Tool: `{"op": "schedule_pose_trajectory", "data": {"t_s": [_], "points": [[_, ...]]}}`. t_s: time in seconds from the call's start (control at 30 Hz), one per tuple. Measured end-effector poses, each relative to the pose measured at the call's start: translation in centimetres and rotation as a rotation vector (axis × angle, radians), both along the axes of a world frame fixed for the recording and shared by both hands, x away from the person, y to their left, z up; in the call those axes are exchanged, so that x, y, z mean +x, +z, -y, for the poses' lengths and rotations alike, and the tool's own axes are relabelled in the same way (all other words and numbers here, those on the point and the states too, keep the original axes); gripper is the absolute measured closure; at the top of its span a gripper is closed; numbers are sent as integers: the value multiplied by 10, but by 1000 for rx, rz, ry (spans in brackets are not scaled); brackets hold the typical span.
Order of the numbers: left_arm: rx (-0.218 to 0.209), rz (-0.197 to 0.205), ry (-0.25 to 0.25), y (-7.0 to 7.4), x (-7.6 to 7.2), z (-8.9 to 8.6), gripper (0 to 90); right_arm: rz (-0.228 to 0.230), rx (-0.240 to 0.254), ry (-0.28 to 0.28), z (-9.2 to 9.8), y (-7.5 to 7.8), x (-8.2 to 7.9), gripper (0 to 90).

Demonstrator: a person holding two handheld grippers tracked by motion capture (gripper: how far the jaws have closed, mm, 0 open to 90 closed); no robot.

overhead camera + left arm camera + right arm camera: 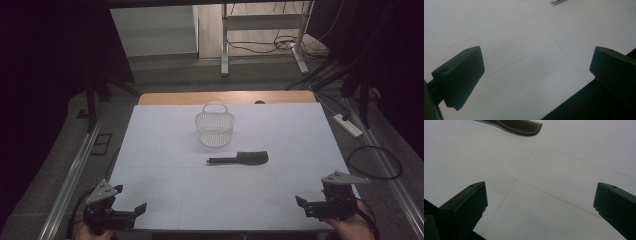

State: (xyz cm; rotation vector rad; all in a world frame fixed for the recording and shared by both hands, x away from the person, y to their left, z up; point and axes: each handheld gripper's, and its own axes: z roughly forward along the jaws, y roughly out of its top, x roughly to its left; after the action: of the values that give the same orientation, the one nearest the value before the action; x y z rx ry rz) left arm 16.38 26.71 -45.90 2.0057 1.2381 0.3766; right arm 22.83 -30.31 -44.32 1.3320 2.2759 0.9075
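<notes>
A black comb (240, 159) lies flat near the middle of the white table (165, 150), its handle pointing left. Just behind it stands a white wire basket (215, 128) with its handle up. My left gripper (130, 198) is held at the front left corner, open, with nothing between the jaws. My right gripper (312, 195) is at the front right corner, open too. In the left gripper view the gripper (536, 67) frames bare table. In the right gripper view the comb (521, 125) lies beyond the open gripper (539, 205).
The table's front edge (574, 100) runs close under the left gripper. A wooden strip (225, 97) borders the far side. Metal rails (75, 170) flank the table. A power strip (348, 125) and cables lie on the floor at the right, and a desk frame (225, 45) stands behind.
</notes>
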Motion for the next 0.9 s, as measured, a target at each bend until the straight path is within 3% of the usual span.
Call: {"op": "schedule_pose_trajectory", "data": {"t_s": [0.9], "points": [[-45, 1, -12, 0, -1, -4, 4, -23, -6, 34, -2, -1, 1, 2]]}}
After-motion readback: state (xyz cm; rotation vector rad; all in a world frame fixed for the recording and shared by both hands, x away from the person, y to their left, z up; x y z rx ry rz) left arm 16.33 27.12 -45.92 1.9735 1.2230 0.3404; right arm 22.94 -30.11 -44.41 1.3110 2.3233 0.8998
